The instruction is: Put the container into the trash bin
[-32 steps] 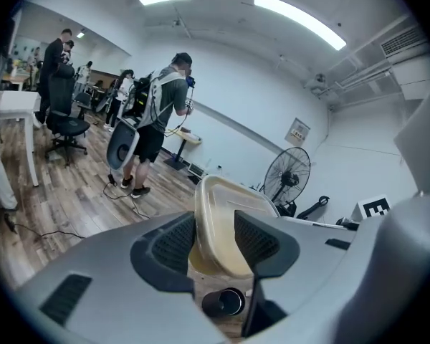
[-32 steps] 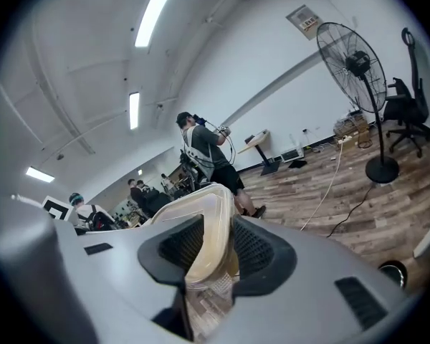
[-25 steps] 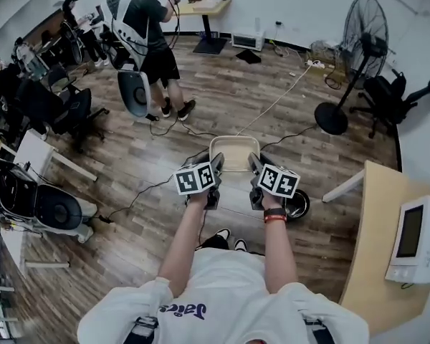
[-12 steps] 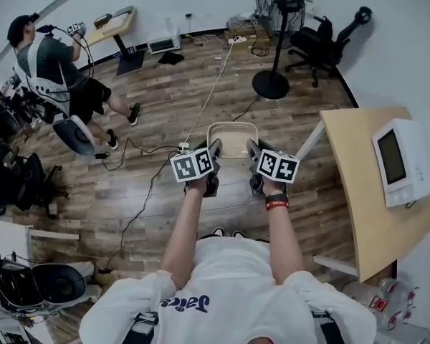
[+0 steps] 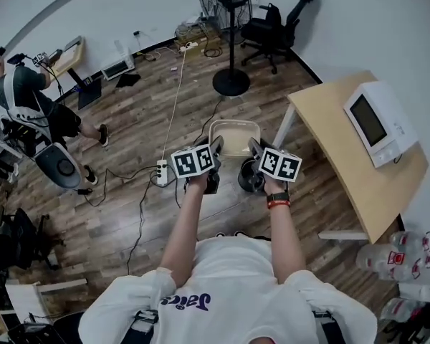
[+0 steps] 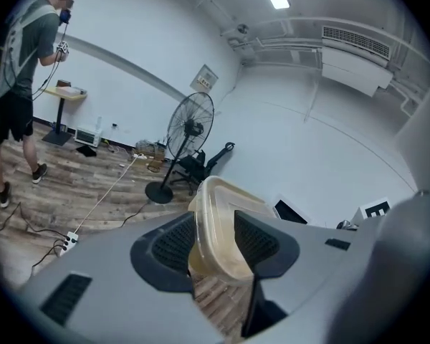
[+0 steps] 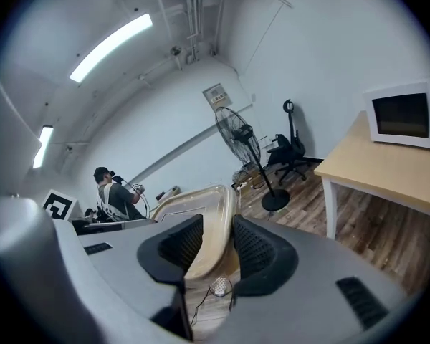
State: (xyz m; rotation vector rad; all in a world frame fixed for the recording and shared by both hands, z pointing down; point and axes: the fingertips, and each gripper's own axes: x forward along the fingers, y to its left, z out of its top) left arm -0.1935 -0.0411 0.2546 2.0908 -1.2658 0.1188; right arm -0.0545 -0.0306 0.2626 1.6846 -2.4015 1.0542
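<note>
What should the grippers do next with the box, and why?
Probably draw the beige translucent plastic container in over the dark round trash bin: left gripper and right gripper both clamp its rim, the right's fingers opening slightly, yet the bin sits nearer the person, below the right gripper.

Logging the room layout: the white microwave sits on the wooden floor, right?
Not on the floor. The white microwave sits on the light wooden table, as the head view shows.

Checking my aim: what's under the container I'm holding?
Only wooden floor shows beneath the container. A dark round bin stands just nearer you; the spot directly below is covered from overhead.
</note>
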